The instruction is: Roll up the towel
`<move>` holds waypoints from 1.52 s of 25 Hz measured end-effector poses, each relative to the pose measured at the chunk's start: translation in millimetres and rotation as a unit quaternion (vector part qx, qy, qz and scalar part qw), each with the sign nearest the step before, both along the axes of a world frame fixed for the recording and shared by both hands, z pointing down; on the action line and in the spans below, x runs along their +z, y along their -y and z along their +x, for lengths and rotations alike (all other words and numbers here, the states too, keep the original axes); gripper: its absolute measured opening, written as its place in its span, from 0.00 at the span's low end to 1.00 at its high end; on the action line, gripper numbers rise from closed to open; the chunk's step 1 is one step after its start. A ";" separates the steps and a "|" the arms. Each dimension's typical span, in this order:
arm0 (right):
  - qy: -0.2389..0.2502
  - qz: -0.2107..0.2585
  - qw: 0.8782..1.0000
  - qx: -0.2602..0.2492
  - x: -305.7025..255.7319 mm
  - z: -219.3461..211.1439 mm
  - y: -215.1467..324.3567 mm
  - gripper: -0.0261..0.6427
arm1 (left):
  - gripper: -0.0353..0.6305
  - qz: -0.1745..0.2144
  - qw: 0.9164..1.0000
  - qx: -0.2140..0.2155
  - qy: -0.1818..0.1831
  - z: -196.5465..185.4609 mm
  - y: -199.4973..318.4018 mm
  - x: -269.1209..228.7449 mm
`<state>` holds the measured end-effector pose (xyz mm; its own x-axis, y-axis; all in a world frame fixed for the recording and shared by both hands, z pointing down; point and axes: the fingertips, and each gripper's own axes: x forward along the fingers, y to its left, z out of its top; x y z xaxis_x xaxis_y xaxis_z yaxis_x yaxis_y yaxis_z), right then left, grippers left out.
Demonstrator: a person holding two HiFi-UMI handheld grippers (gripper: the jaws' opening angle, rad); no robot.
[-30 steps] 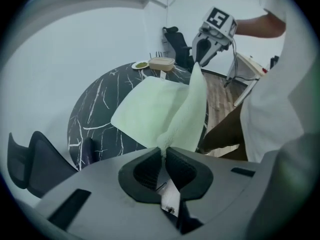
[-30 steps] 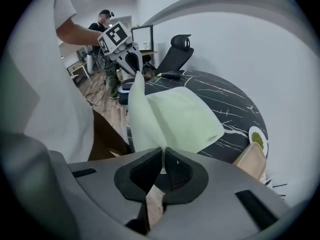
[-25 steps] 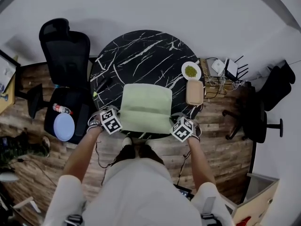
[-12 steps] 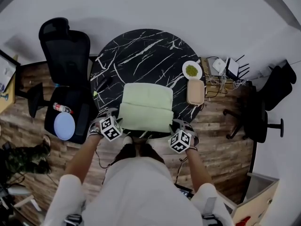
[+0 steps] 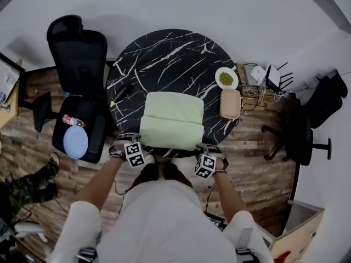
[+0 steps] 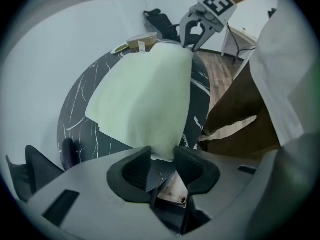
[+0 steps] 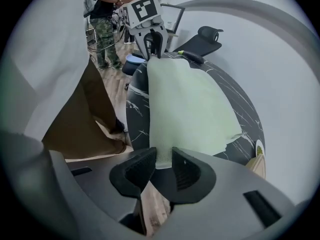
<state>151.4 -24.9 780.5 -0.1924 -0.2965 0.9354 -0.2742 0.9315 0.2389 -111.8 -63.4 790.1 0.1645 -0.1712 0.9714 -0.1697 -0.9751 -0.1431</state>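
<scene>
A light green towel [image 5: 171,119] lies folded on the round black marble table [image 5: 164,59], its near edge at the table's front rim. My left gripper [image 5: 135,153] is at the towel's near left corner. In the left gripper view the towel [image 6: 145,94] has its corner tip between the left gripper's [image 6: 162,156] closing jaws, and the pads do not visibly press on it. My right gripper [image 5: 204,165] is at the near right corner. In the right gripper view the towel [image 7: 187,104] reaches down between the right gripper's [image 7: 163,156] pads, which pinch it.
A small bowl of green stuff [image 5: 226,79] and a tan container [image 5: 230,103] sit at the table's right rim. A black office chair [image 5: 77,53] with a blue plate [image 5: 75,146] stands left. Cables and boxes [image 5: 263,81] lie at the right. A person's legs [image 5: 27,185] show at far left.
Both grippers have come inward and down from beside the towel to its two near corners. The towel itself has stayed put on the table.
</scene>
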 end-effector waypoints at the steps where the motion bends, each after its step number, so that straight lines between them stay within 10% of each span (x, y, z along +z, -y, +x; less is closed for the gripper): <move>1: -0.002 -0.005 1.000 -0.001 3.0 0.0 -0.3 0.17 | 0.23 -0.003 1.000 -0.001 0.005 -1.9 -2.3 2.4; 13: 0.036 -0.036 0.998 0.034 -26.4 2.5 -15.2 0.07 | 0.11 0.013 0.999 -0.036 -0.026 -5.8 -22.5 -31.1; 23: 0.092 -0.205 0.974 0.040 -96.0 -6.7 -89.1 0.07 | 0.11 -0.102 0.994 0.006 -0.039 -9.8 -91.9 -96.7; 38: 0.086 -0.078 0.982 0.149 -80.2 18.6 79.1 0.08 | 0.12 -0.051 0.991 -0.107 -0.064 13.0 63.8 -80.0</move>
